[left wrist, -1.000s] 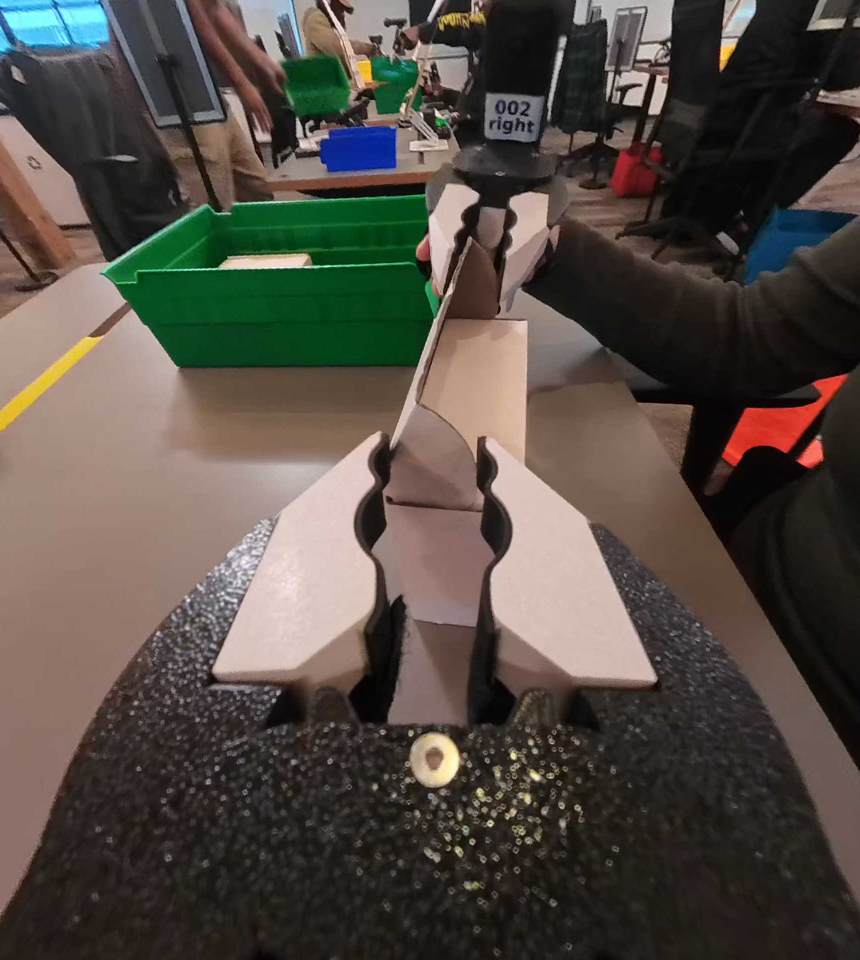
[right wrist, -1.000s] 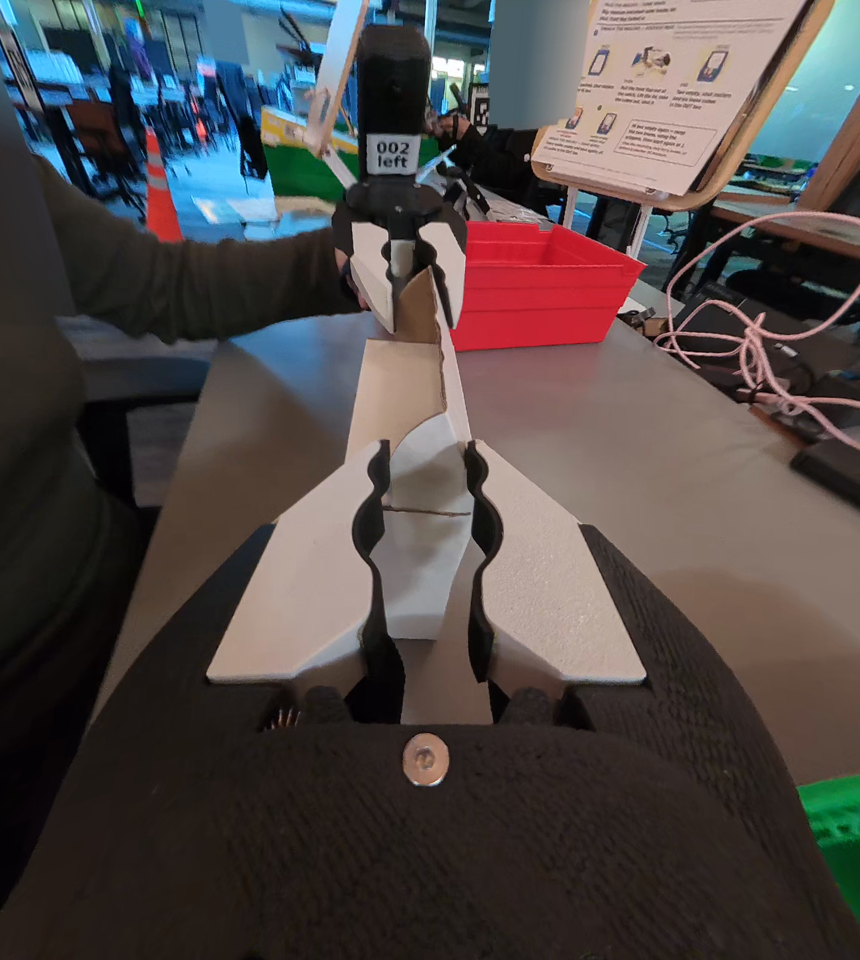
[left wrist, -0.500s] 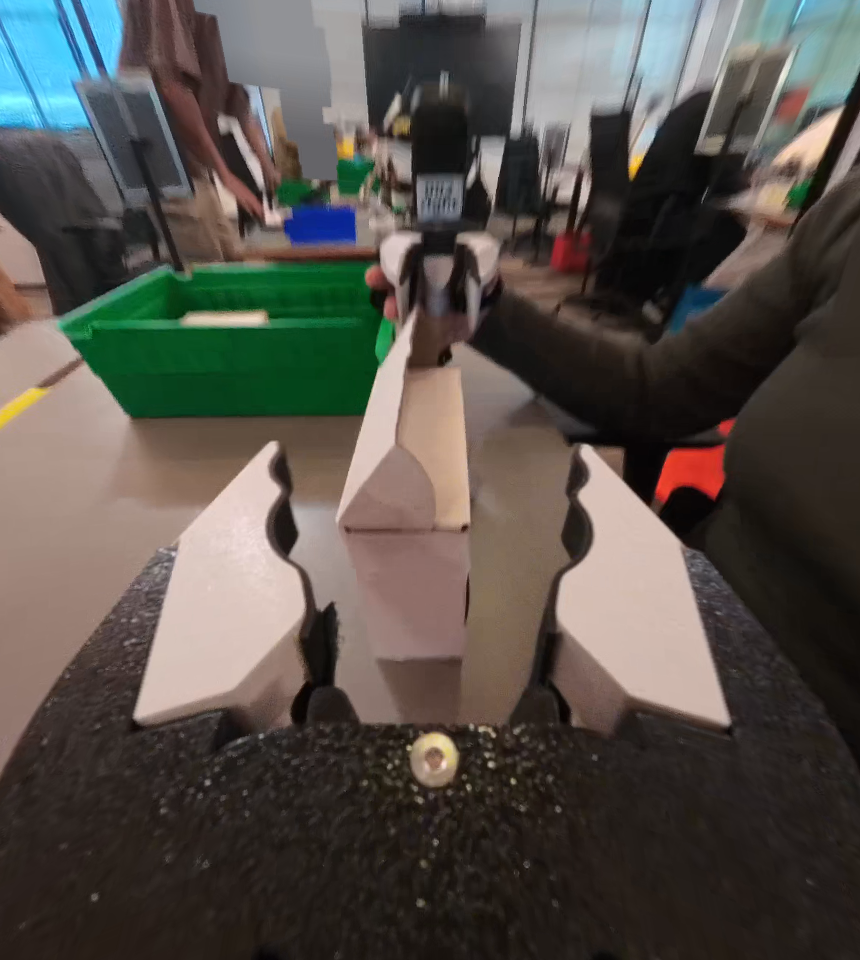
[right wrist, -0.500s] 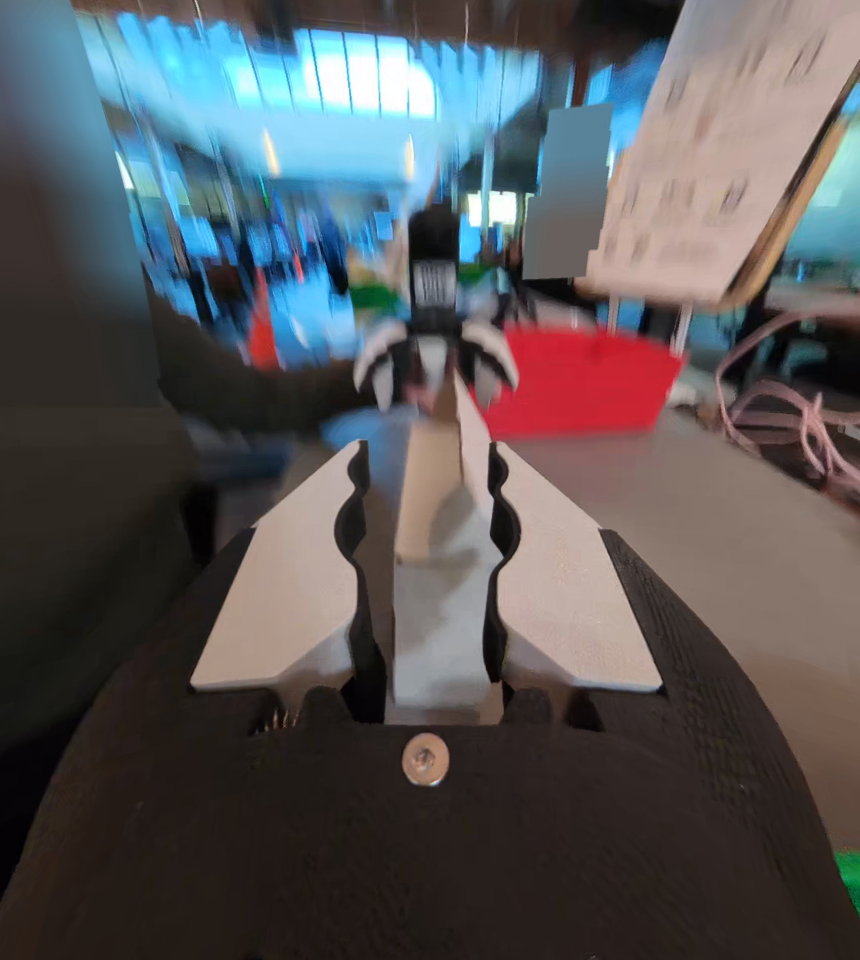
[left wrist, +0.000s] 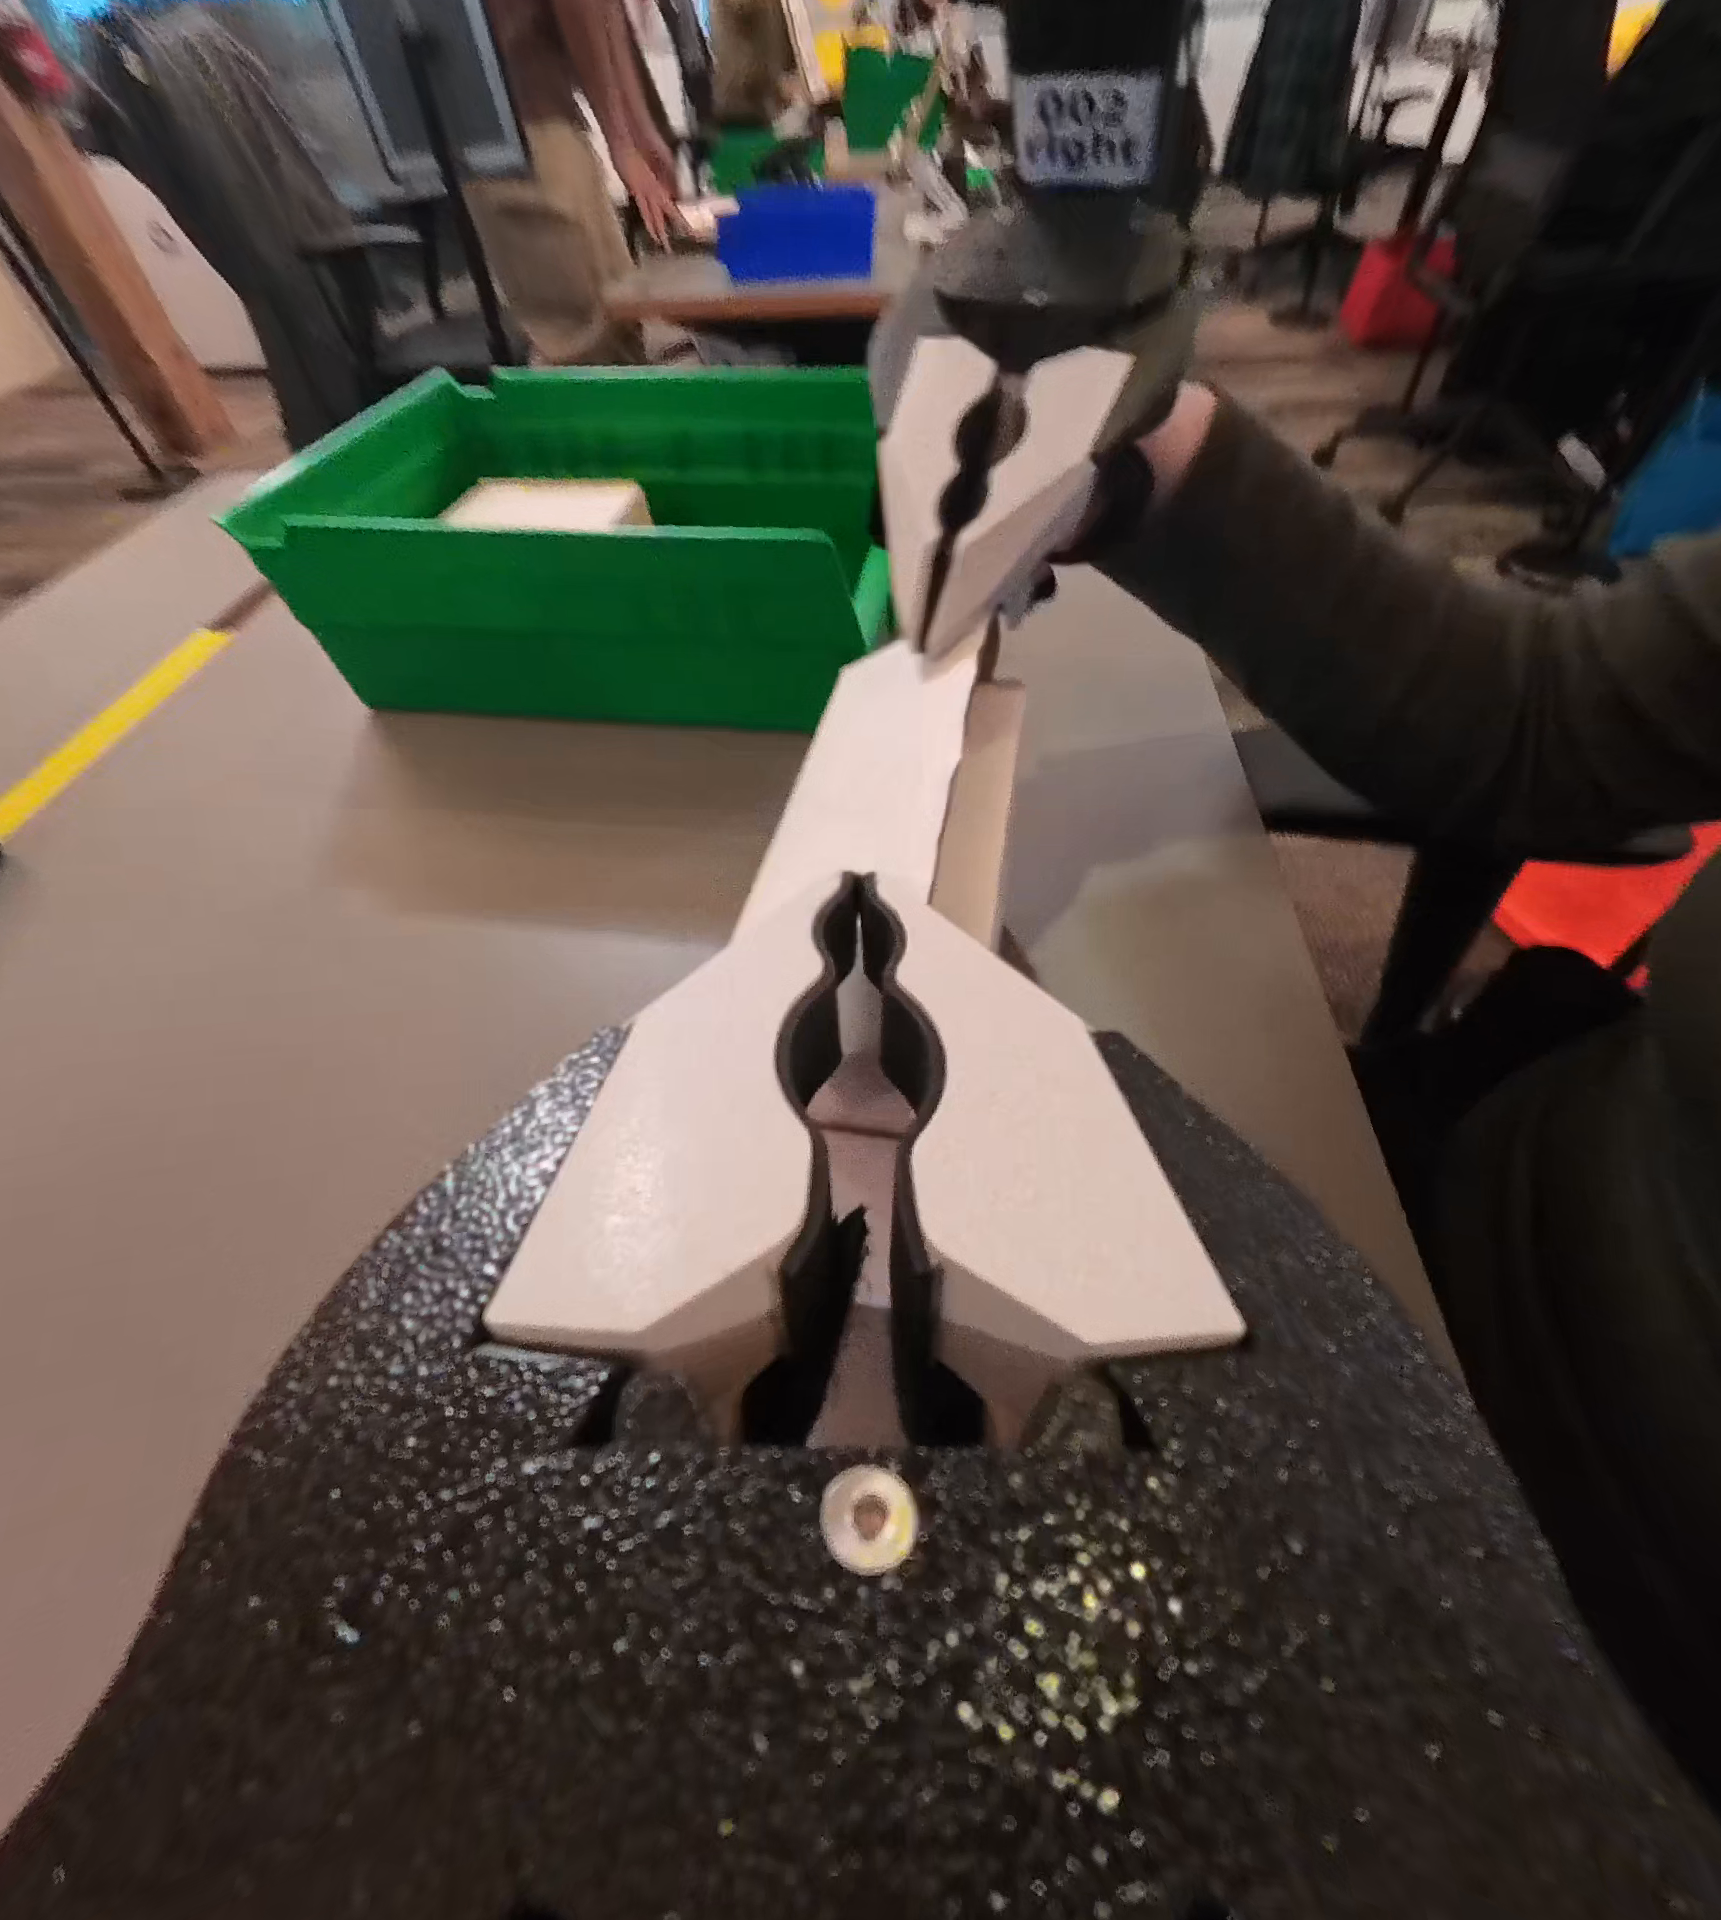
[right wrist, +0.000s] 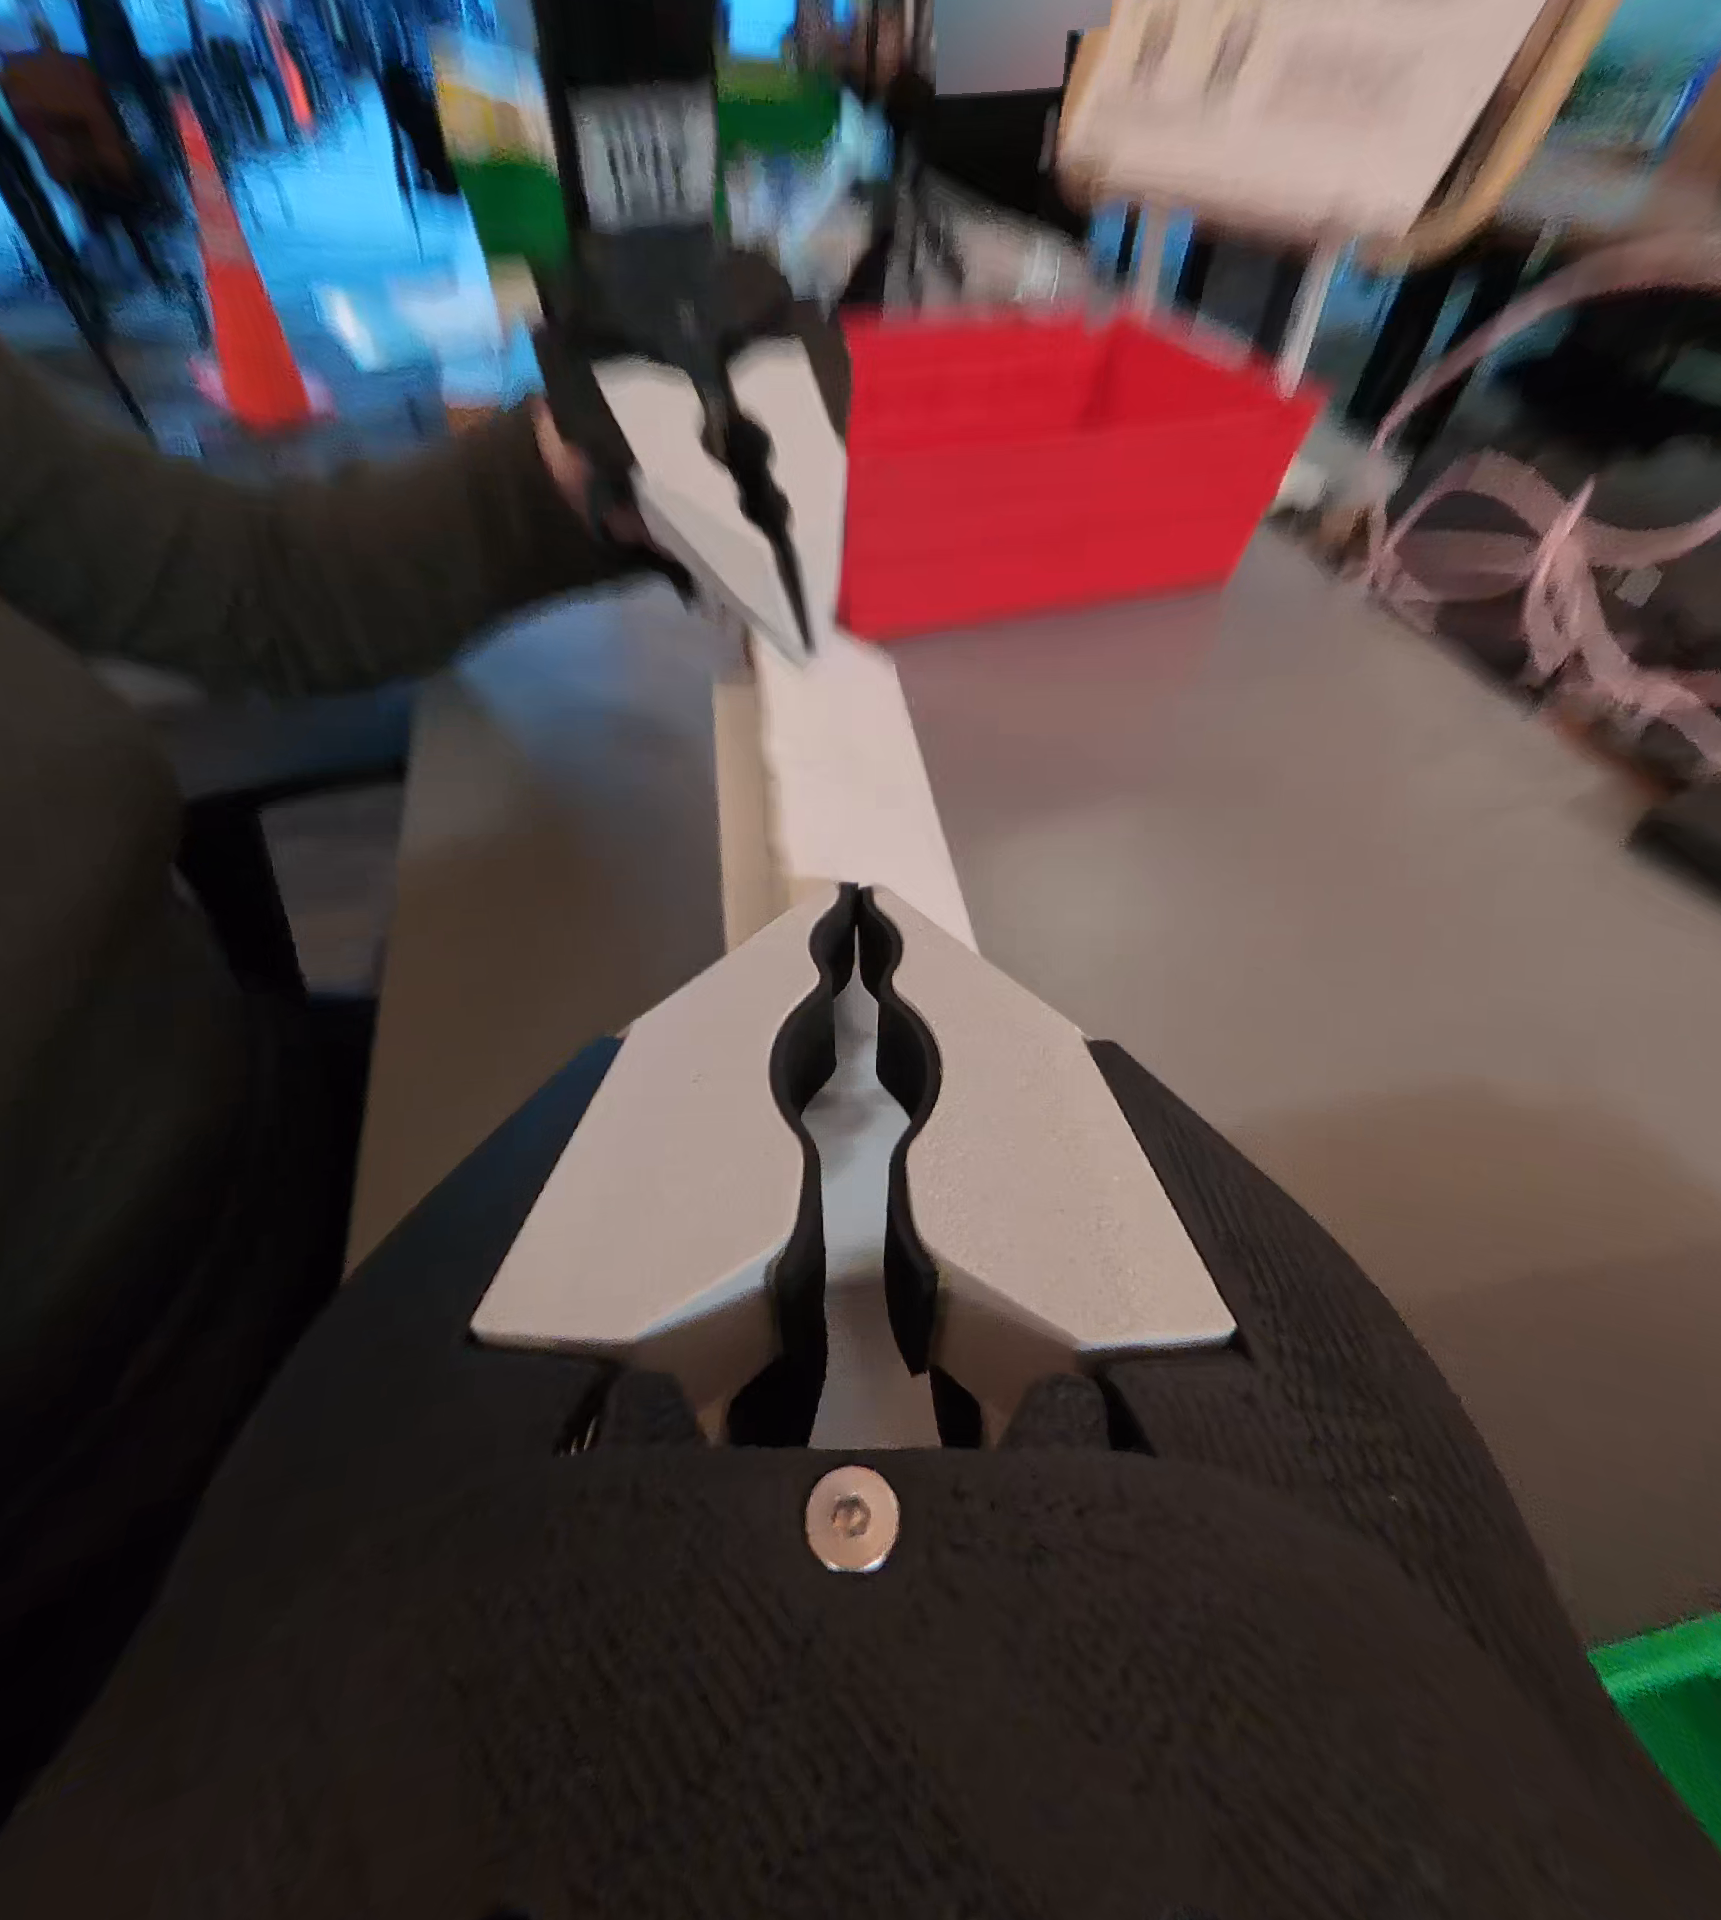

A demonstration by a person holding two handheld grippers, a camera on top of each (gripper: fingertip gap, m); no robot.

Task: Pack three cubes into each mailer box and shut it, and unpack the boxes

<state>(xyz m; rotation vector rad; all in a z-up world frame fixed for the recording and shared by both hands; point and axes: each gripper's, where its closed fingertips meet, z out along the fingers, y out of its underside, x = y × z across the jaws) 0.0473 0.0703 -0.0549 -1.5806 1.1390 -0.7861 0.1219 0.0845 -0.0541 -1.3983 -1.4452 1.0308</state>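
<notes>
Nearest in each wrist view, the left gripper (left wrist: pixel 861 909) and right gripper (right wrist: pixel 856 914) both have their jaws closed with tips together, resting on opposite ends of the mailer box (left wrist: pixel 887 769), apparently pressing rather than pinching it. The box is a long, narrow, pale cardboard piece lying flat on the grey table (left wrist: pixel 316 935), lid down, near the table's edge on the person's side. Judged light, stiff along its length but crushable at the flaps; best held at the end walls. Beyond stands a green bin (left wrist: pixel 565 623).
</notes>
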